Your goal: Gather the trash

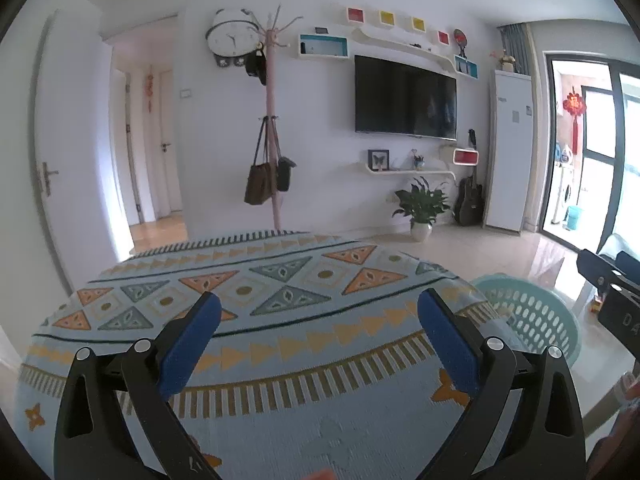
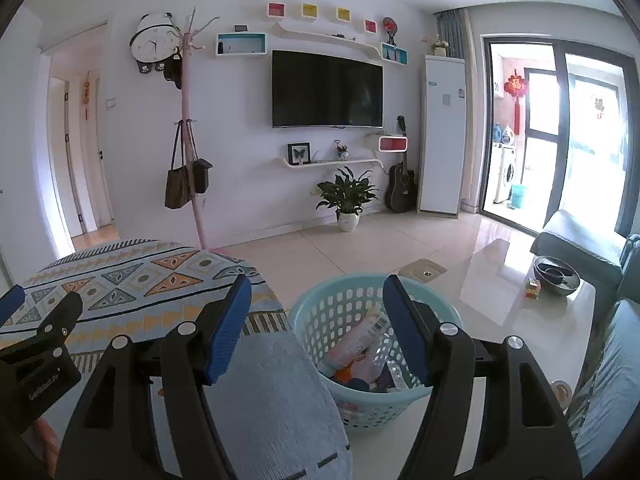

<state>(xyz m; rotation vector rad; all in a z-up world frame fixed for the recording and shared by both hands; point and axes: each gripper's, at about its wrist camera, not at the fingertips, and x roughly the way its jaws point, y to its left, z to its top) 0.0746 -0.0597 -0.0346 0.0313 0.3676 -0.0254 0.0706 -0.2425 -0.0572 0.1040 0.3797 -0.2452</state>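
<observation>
Nearest the left wrist camera, the left gripper [image 1: 320,320] hung over a patterned cloth [image 1: 256,280] with its blue-padded fingers [image 1: 192,344] spread wide apart and nothing between them. Beside it, the right gripper [image 2: 316,320] was likewise spread wide, its pads [image 2: 228,324] gripping nothing, poised above the gap between the cloth's edge [image 2: 276,396] and a light-blue perforated basket [image 2: 344,304]. That basket stood on the pale tiled floor [image 2: 360,248] just beside the cloth-covered surface, and the trash [image 2: 360,344] lay inside it — crumpled wrappers, one showing a barcode, with orange and dark scraps lower down. From the left wrist view the same basket [image 1: 532,312] showed at the right, past the cloth's corner, and part of the right gripper's black body [image 1: 616,300] intruded at the frame's edge. To the right sat a glossy low table [image 2: 560,312] carrying a dark bowl [image 2: 556,276] and a small cube-shaped box [image 2: 533,288]. Farther off, a pink coat stand [image 2: 188,152] held hanging bags — a brown one and a darker one. Against the far wall stood a potted plant [image 2: 348,196], a black guitar [image 2: 400,184] and a tall white cabinet-like unit [image 2: 442,132]. Above them hung a dark television [image 2: 326,88], with a panda-shaped clock [image 2: 154,42] to its left.
</observation>
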